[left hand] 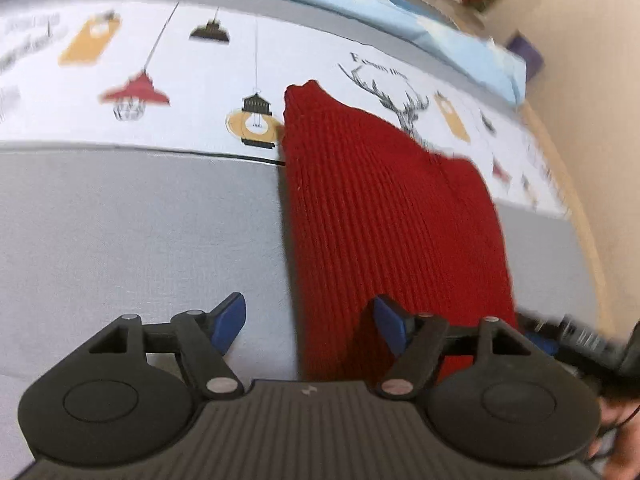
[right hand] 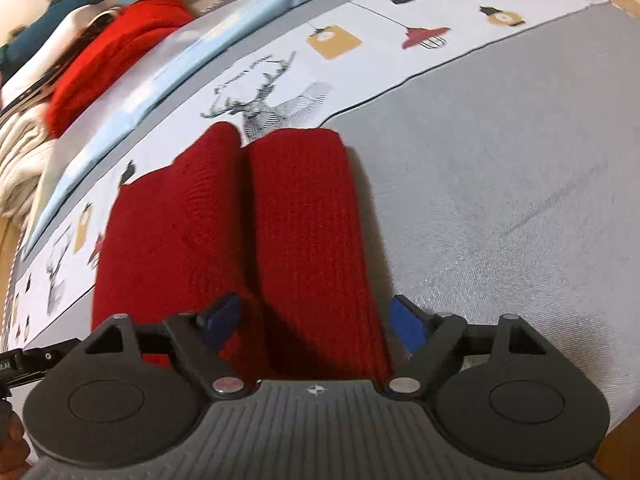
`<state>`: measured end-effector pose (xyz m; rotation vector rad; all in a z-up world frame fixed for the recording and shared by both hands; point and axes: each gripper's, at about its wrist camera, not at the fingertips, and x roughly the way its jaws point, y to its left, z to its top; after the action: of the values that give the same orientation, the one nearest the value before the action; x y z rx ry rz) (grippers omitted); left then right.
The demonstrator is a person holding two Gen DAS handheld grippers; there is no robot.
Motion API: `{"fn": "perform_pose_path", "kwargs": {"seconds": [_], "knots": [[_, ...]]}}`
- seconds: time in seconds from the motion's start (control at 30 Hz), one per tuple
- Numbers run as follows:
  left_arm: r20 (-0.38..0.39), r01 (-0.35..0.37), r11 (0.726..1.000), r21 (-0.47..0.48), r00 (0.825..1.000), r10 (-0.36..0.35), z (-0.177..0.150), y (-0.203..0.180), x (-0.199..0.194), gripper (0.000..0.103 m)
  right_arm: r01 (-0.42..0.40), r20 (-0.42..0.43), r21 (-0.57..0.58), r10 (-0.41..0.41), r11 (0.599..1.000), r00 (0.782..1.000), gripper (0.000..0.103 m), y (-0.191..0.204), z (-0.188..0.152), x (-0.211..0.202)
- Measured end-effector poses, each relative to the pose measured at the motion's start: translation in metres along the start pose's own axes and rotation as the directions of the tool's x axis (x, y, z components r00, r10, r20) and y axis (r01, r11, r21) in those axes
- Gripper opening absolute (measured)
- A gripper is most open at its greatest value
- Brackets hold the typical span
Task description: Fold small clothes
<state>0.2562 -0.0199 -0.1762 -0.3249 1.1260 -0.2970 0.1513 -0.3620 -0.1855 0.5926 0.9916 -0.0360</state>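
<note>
Grey woven cloth point(left hand: 120, 240) is spread over the surface, bordered by a white printed band with lamps and a stag point(left hand: 192, 80). Left of centre in the left wrist view, the left gripper point(left hand: 308, 326) is seen with its blue-padded jaws wide apart, one pad over the grey cloth and the other over the dark red ribbed knit garment point(left hand: 384, 208), nothing being pinched between them. The garment is laid flat, reaching from the grey cloth onto the printed band. In the right wrist view, the garment point(right hand: 304, 224) is shown folded into two long side-by-side lobes. The right gripper point(right hand: 314, 320) is held over its near end, jaws wide, possibly brushing the knit without clamping it. A blurred pile of folded clothes point(right hand: 80, 68) is visible far left.
</note>
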Motion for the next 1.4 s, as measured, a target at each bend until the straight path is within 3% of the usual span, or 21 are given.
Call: {"fn": "perform_pose_path", "kwargs": {"seconds": [0.13, 0.43, 0.5, 0.57, 0.83, 0.9, 1.0, 1.13, 1.3, 1.4], "knots": [[0.009, 0.055, 0.994, -0.093, 0.998, -0.054, 0.004, 0.006, 0.012, 0.083, 0.050, -0.026, 0.013, -0.049, 0.999, 0.998, 0.080, -0.007, 0.003, 0.012], [0.018, 0.147, 0.972, -0.184, 0.989, -0.147, 0.008, 0.004, 0.037, 0.084, 0.012, -0.048, 0.050, -0.009, 0.999, 0.999, 0.080, -0.014, 0.004, 0.025], [0.020, 0.169, 0.966, -0.198, 0.986, -0.168, 0.008, 0.005, 0.043, 0.087, -0.012, -0.048, 0.053, 0.015, 0.999, 0.999, 0.074, -0.013, 0.004, 0.025], [0.018, 0.186, 0.957, -0.224, 0.982, -0.187, 0.006, 0.008, 0.050, 0.088, -0.047, -0.050, 0.055, 0.050, 0.997, 0.998, 0.060, -0.011, 0.004, 0.025], [0.030, 0.232, 0.935, -0.268, 0.972, -0.233, 0.005, 0.011, 0.062, 0.087, -0.063, -0.040, 0.059, 0.065, 0.996, 0.997, 0.041, -0.003, 0.003, 0.025], [0.032, 0.229, 0.944, -0.238, 0.973, -0.228, 0.007, 0.009, 0.057, 0.070, -0.057, -0.032, 0.059, 0.059, 0.997, 0.998, 0.039, -0.001, 0.002, 0.024], [0.046, 0.230, 0.955, -0.186, 0.973, -0.226, 0.009, 0.007, 0.045, 0.058, -0.031, -0.019, 0.054, 0.032, 0.998, 0.999, 0.037, 0.005, 0.002, 0.024], [0.094, 0.179, 0.975, -0.129, 0.981, -0.168, 0.016, 0.012, 0.018, 0.056, -0.038, 0.007, 0.072, 0.038, 0.997, 0.999, 0.031, 0.020, 0.000, 0.023], [0.190, 0.100, 0.991, -0.093, 0.979, -0.081, 0.030, 0.039, -0.032, 0.056, -0.141, 0.015, 0.038, 0.140, 0.989, 0.990, 0.028, 0.069, -0.008, 0.034], [0.222, 0.058, 0.989, -0.133, 0.975, -0.027, 0.035, 0.067, -0.060, 0.057, -0.209, 0.005, 0.028, 0.209, 0.978, 0.978, 0.028, 0.102, -0.016, 0.043]]}}
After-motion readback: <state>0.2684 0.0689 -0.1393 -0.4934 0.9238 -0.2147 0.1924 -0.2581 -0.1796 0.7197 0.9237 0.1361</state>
